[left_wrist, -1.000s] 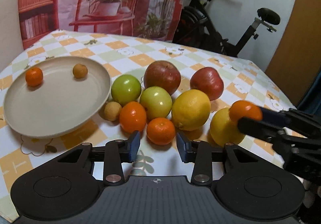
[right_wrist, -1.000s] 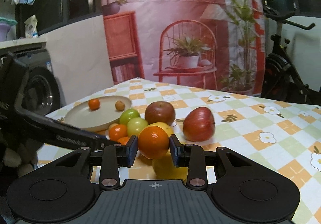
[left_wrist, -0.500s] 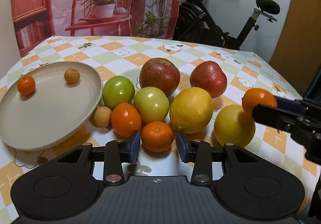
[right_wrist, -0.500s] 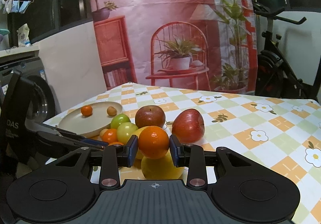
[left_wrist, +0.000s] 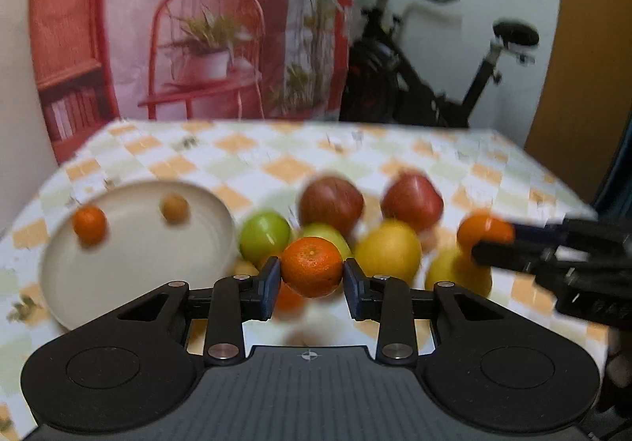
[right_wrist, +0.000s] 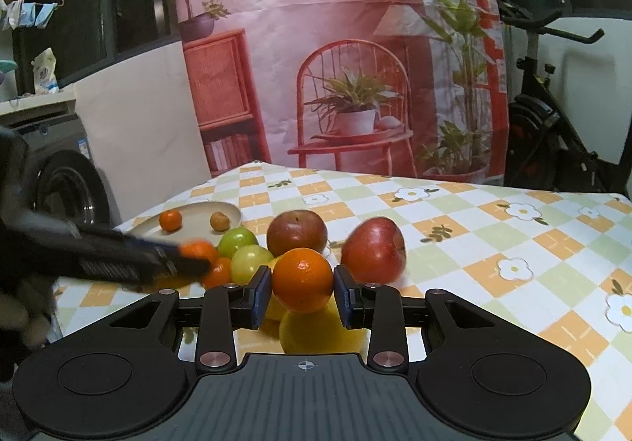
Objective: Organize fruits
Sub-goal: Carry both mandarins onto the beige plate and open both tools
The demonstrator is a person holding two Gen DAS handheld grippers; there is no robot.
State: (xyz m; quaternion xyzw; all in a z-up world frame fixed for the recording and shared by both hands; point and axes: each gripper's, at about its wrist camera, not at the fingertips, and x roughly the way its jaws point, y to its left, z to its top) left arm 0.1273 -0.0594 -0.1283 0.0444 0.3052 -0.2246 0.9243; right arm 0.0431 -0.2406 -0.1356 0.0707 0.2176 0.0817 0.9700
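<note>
Both tools hold fruit above the checked desk (right_wrist: 474,227).
My left tool (left_wrist: 311,282), angled downward, has just closed its jaws onto a mandarin (left_wrist: 311,272), lifted clear of the pile beside the plate (left_wrist: 130,283); my right tool (right_wrist: 302,293), tilted gently down, clamps an orange (right_wrist: 302,279) over the lemons.

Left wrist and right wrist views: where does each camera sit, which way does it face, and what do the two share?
Left wrist: on the left gripper, facing the plate and fruit pile; its fingers clamp a mandarin; the right gripper enters at right.
Right wrist: on the right gripper, facing across the table toward the backdrop; its fingers clamp an orange; the left gripper and a hand enter at left.
Shared: plate, apples, green fruits, both grippers.
</note>
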